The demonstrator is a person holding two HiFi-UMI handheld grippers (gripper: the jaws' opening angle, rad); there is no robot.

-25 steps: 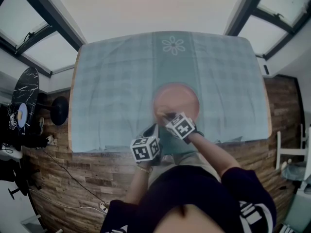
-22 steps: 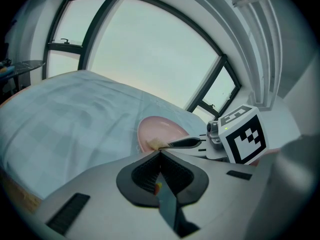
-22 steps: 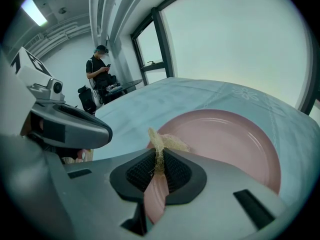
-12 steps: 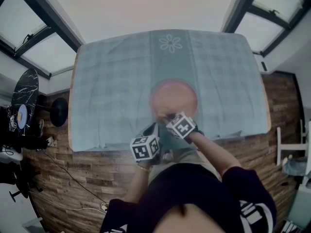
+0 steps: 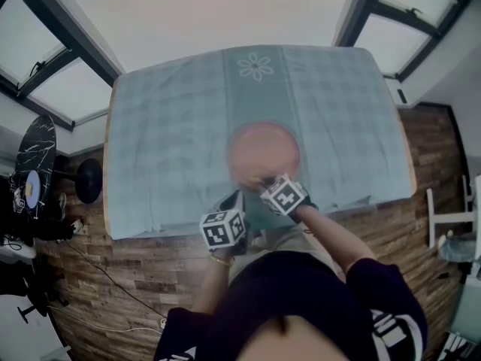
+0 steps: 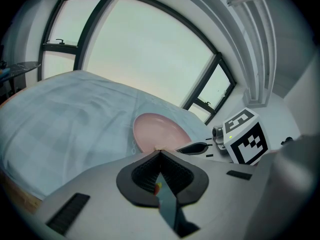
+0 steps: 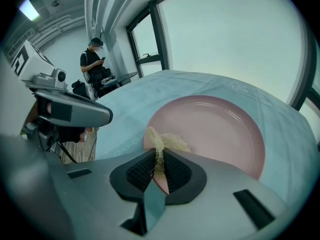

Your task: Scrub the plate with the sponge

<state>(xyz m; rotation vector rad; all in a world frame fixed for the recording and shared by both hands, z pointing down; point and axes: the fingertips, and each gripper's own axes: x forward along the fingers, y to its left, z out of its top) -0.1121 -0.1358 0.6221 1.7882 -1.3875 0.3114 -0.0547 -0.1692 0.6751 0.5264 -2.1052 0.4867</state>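
Note:
A round pink plate (image 5: pixel 264 147) lies on the table's near half, also seen in the right gripper view (image 7: pixel 220 129) and the left gripper view (image 6: pixel 160 130). My right gripper (image 5: pixel 259 180) (image 7: pixel 159 158) is shut on a pale, straw-coloured fibrous sponge (image 7: pixel 167 141), which rests at the plate's near-left rim. My left gripper (image 5: pixel 231 200) (image 6: pixel 160 153) is shut with nothing in it. It hovers just short of the plate's near edge, to the left of the right gripper.
A pale blue checked cloth (image 5: pixel 173 141) with a flower motif (image 5: pixel 255 66) covers the table. Wooden floor surrounds it. A black round side table (image 5: pixel 34 164) stands at the left. A person (image 7: pixel 93 59) stands far off beyond the table.
The head view has drifted slightly. Relative to the plate, my right gripper with the sponge has edged a little to the right along the near rim. The left gripper has hardly moved.

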